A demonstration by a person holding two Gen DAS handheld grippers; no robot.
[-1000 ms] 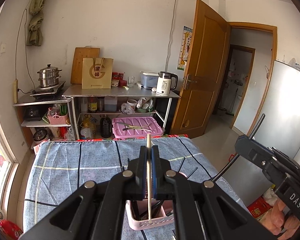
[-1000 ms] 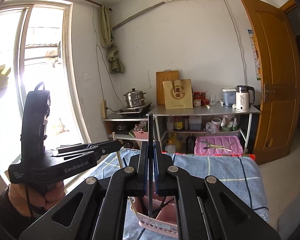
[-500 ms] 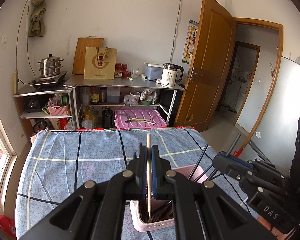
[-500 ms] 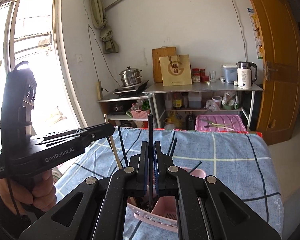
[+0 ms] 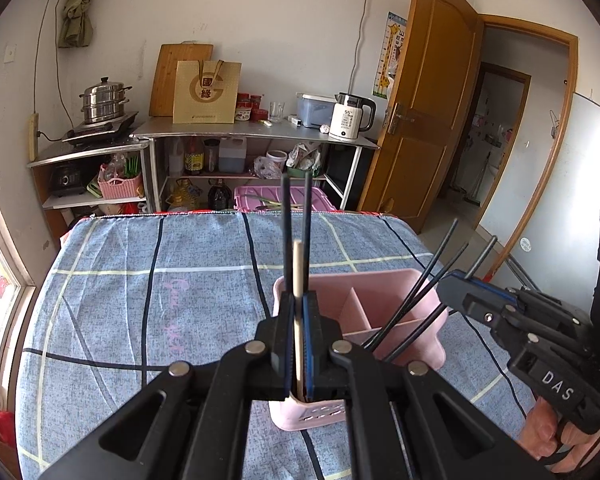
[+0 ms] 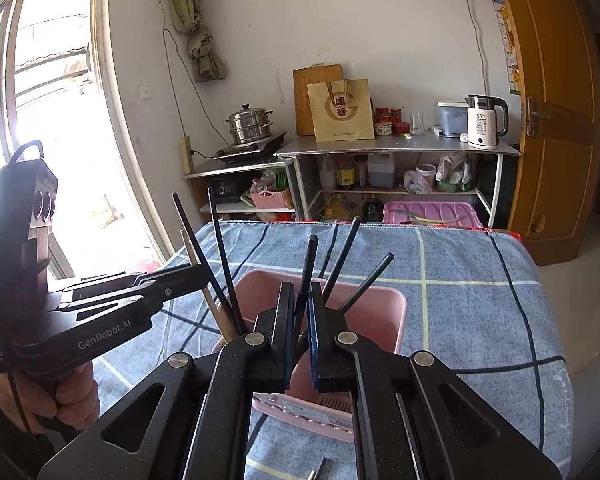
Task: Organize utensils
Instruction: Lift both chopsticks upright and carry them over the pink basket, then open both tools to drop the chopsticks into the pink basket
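A pink divided caddy (image 5: pixel 384 282) stands on the blue checked cloth, with several black chopsticks (image 5: pixel 420 300) leaning in it. My left gripper (image 5: pixel 298 320) is shut on a pale wooden chopstick (image 5: pixel 298 272), held upright with its lower end down in the caddy's near-left corner. Two black chopsticks (image 5: pixel 285 232) stand just behind it. In the right wrist view my right gripper (image 6: pixel 300 312) is shut on a black chopstick (image 6: pixel 309 264) that leans slightly and reaches into the caddy (image 6: pixel 396 312). The left gripper (image 6: pixel 202 276) shows there at the caddy's left side.
The blue checked cloth (image 5: pixel 160 280) covers the table around the caddy. Behind the table stand metal shelves with a white kettle (image 5: pixel 350 118), a steamer pot (image 5: pixel 102 100) and a pink bin (image 5: pixel 260 196). A wooden door (image 5: pixel 428 120) stands open at right. A small metal piece (image 6: pixel 320 468) lies near the front.
Both grippers have come down over the caddy, so both held chopsticks now reach into it. The right gripper's black chopstick stood straight and now leans.
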